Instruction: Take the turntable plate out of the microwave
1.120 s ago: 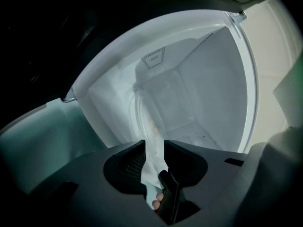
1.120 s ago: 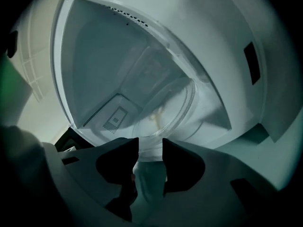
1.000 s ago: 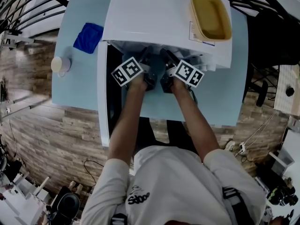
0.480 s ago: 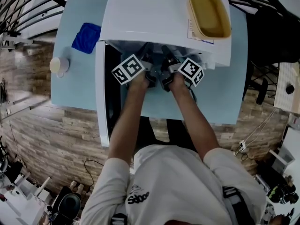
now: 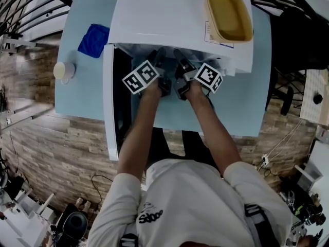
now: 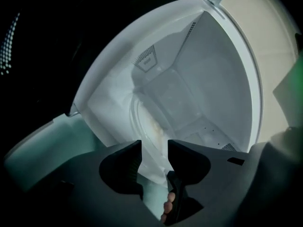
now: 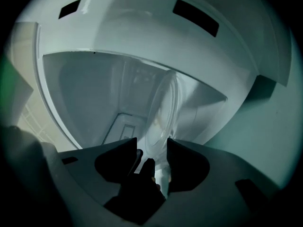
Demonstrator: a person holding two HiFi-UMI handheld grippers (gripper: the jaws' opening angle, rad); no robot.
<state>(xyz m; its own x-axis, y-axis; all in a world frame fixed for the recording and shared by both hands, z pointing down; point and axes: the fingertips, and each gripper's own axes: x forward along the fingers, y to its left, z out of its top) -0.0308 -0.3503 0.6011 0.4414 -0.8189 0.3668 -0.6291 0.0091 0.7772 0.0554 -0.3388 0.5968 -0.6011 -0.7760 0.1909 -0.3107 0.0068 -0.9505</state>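
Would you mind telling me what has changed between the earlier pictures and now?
The left gripper has just been opening its jaws, and the right gripper has opened its own slightly wider. The turntable plate shows its rim in each gap, unclamped. The right gripper also rolled a little. Both grippers stay at the microwave mouth; plate, yellow tub, blue cloth and cup have not moved.

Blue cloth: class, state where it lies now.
Head view, upper left: the blue cloth lies on the light blue table, left of the white microwave, the cup just below it in the picture.
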